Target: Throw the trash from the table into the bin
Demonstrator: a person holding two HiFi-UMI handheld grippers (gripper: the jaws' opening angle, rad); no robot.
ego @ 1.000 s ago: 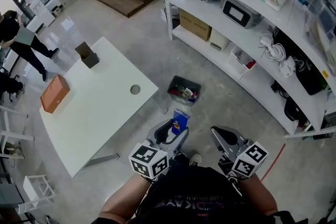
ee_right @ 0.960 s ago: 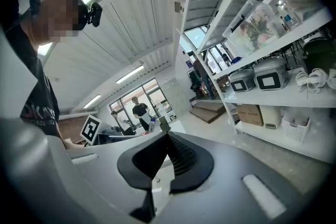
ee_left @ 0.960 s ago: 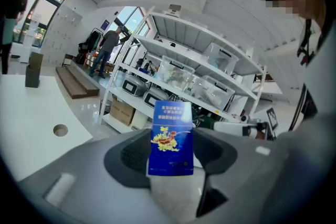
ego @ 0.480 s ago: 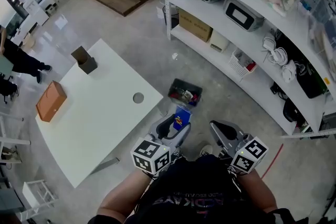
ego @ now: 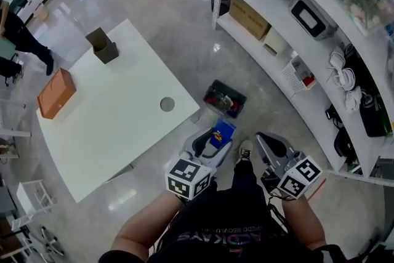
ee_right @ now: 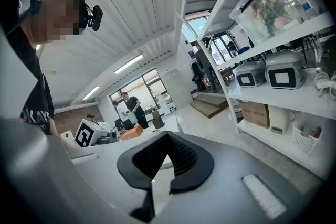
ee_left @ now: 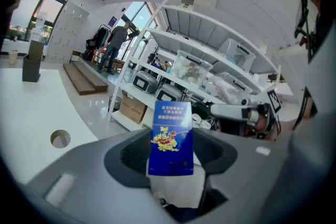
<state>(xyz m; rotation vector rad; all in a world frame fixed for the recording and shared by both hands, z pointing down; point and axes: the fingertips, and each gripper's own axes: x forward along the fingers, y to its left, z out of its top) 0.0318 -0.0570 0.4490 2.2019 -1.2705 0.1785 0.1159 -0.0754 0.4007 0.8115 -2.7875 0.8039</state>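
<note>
- Table, white and rectangular, fills the left of the head view, its near corner close to the bin.
- White open shelving runs along the right, loaded with appliances, boxes and cables.
- Dark grey rectangular bin stands on the grey floor between the table corner and the shelving, with mixed colourful litter inside.
- Left gripper, grey with black pads, is clamped on the packet, its 2 jaws spread wide on either side of it.
- Right gripper, of the same build, has its 2 jaws closed tip to tip with nothing between them.
- Blue rectangular packet, printed with a yellow and red picture, stands upright in the left jaws, off the table, above the floor on the person's side of the bin and not yet over it.
</note>
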